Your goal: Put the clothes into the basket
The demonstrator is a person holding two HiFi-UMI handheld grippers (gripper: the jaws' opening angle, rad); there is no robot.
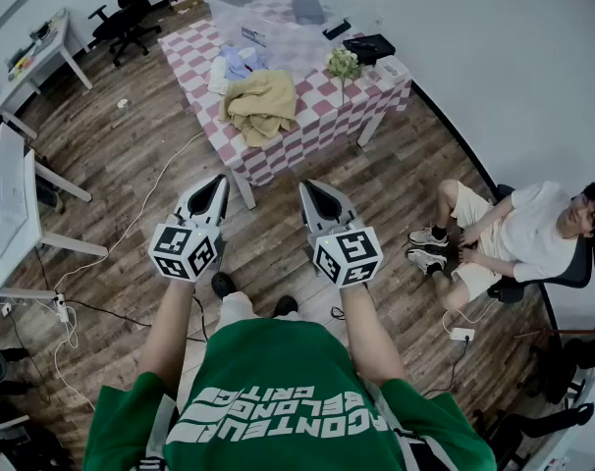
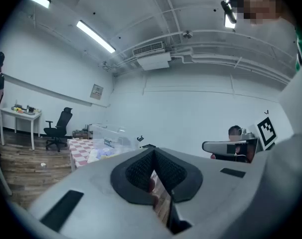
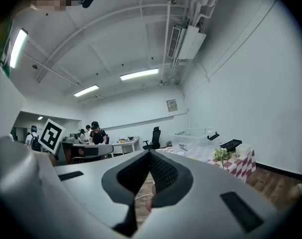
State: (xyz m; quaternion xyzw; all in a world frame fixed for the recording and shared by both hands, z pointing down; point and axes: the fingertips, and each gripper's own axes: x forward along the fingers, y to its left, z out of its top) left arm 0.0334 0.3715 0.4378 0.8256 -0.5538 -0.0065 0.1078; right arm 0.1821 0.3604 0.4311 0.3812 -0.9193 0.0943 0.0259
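Clothes (image 1: 250, 94) lie in a heap on the checkered bench (image 1: 307, 135). A yellow piece (image 1: 266, 111) is at the near edge, with pale blue and white pieces (image 1: 235, 65) just behind it. The clear basket (image 1: 268, 13) stands on the far part of the same bench, just beyond the clothes, and a small plant (image 1: 343, 63) is near its right corner. The left claw (image 1: 217, 183) and the right claw (image 1: 312, 188) are held side by side over the wooden floor (image 1: 405, 175), short of the bench and pointing toward it. Each has its jaws pressed together with nothing between them. A person (image 1: 513, 238) sits in a chair (image 1: 572, 275) by the right wall.
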